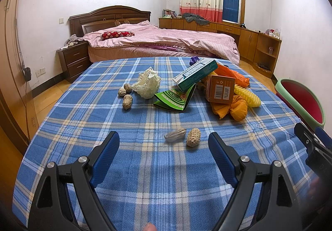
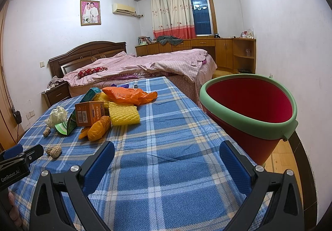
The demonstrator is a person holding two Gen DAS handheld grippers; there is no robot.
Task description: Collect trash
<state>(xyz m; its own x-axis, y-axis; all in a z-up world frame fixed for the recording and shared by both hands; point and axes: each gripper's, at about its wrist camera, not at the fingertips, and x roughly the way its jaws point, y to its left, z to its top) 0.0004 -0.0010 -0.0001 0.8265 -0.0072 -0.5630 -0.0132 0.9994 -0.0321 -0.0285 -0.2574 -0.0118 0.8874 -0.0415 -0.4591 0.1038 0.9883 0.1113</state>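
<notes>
Left hand-held gripper (image 1: 164,143) spread wide, nothing between its fingers, hovering low over the near part of the surface (image 1: 145,168), which has a blue plaid cloth on it. Right hand-held gripper (image 2: 167,154) also spread wide and empty, over the right near part of the same cloth.

Two peanut shells (image 1: 183,136) lie just past the left fingertips, side by side, almost touching. Bare cloth all around them, open lane straight ahead. Three more peanut shells (image 1: 125,95) sit mid-left, next to a crumpled white wrapper (image 1: 148,83).

Trash pile at centre-right, far half: green flat packet (image 1: 175,99) with a teal box (image 1: 196,74) leaning over it, a brown carton (image 1: 221,89) standing beside, yellow foam net (image 1: 248,97) and orange mesh bundle (image 1: 238,109) touching the carton, orange plastic bag (image 2: 129,95) behind them. A purple scrap (image 1: 194,59) lies near the far edge.

Red bucket with green rim (image 2: 247,112) at the right edge of the surface, tilted with its mouth toward the camera, just beside the right gripper's right finger. Cannot tell whether it rests on the surface or is held off the side.

Near half of the cloth is mostly bare, wide room between grippers and pile. Left edge drops to wood floor (image 1: 43,102); far edge nearly meets the bed (image 1: 166,42).
</notes>
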